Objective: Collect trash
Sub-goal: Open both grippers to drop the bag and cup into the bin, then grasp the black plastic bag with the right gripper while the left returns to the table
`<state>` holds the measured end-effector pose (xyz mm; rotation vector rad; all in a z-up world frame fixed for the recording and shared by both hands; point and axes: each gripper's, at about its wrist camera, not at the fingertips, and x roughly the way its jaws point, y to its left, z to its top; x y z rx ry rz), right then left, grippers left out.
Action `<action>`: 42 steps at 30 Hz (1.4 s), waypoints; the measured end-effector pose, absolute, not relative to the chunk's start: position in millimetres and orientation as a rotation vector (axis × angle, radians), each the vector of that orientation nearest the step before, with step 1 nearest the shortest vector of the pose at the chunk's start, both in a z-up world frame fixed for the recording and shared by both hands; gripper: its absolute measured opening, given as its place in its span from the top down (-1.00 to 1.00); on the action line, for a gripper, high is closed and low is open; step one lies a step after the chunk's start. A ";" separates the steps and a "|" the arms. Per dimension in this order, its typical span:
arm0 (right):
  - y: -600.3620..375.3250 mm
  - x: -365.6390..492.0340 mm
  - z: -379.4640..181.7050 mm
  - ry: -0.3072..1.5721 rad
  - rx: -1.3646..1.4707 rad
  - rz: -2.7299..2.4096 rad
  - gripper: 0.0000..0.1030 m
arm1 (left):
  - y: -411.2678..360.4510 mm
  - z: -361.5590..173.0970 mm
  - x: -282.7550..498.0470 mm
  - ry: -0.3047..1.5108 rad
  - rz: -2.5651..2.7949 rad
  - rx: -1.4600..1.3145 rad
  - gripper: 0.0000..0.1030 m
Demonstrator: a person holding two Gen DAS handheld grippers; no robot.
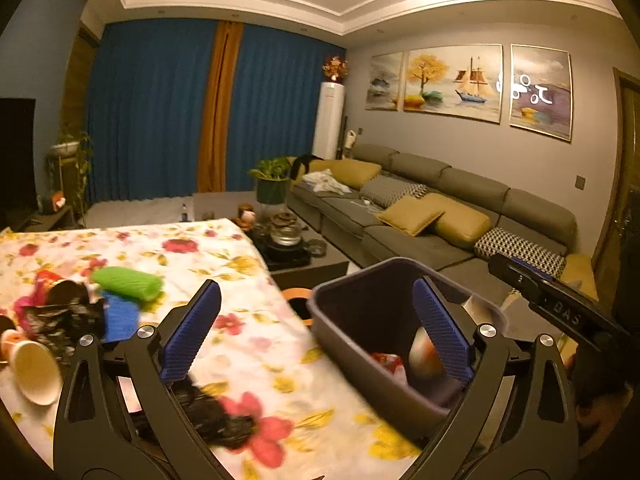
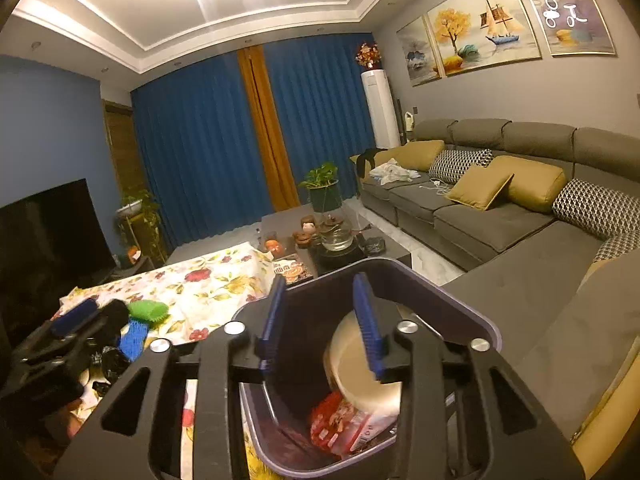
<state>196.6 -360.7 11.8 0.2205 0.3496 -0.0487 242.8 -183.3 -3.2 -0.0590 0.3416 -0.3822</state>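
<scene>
Left wrist view: the left tool (image 1: 316,330) stands with its 2 blue pads spread wide and nothing between them. Under its left pad runs the bench (image 1: 256,344), covered by a flowered cloth. Under its right pad sits the dark bin (image 1: 340,320), just off the bench edge, with a red wrapper (image 1: 386,362) and a pale, blurred cup (image 1: 422,354) inside. Close below the tool, on the cloth, lies a crumpled black wrapper (image 1: 216,420). Left of the tool lies more trash — a paper cup (image 1: 34,372) on its side, another crumpled black bag (image 1: 64,320), a green brush (image 1: 128,283) and a blue brush (image 1: 120,316) touching it. The right tool (image 1: 560,304) shows only as a dark body to the right, above the bin's far side; its jaws cannot be read from here.

Right wrist view: the right tool (image 2: 320,320) hangs directly over the bin (image 2: 460,312), its pads partly apart and gripping nothing. Just beyond and below the right pad a pale cup (image 2: 372,364) sits inside the bin, clear of the pads, leaning on a red wrapper (image 2: 344,424) at the bottom. Left of this tool the bench (image 2: 208,288) carries the green brush (image 2: 147,310) and the blue brush (image 2: 132,340) — the left tool (image 2: 80,320) is beside them, blurred.
</scene>
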 end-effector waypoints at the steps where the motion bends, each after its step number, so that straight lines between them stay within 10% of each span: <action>1: -359.9 196.0 11.4 0.349 0.220 -0.050 0.01 | -176.5 -2.7 238.2 0.337 -0.372 -0.059 -0.86; 13: -332.7 171.8 18.8 0.305 0.200 -0.062 -0.56 | -84.6 -5.0 197.7 0.308 -0.189 -0.080 -0.87; 42: -136.8 220.6 -31.7 0.492 0.037 0.167 -0.57 | 77.2 2.6 139.9 0.250 0.169 -0.114 -0.88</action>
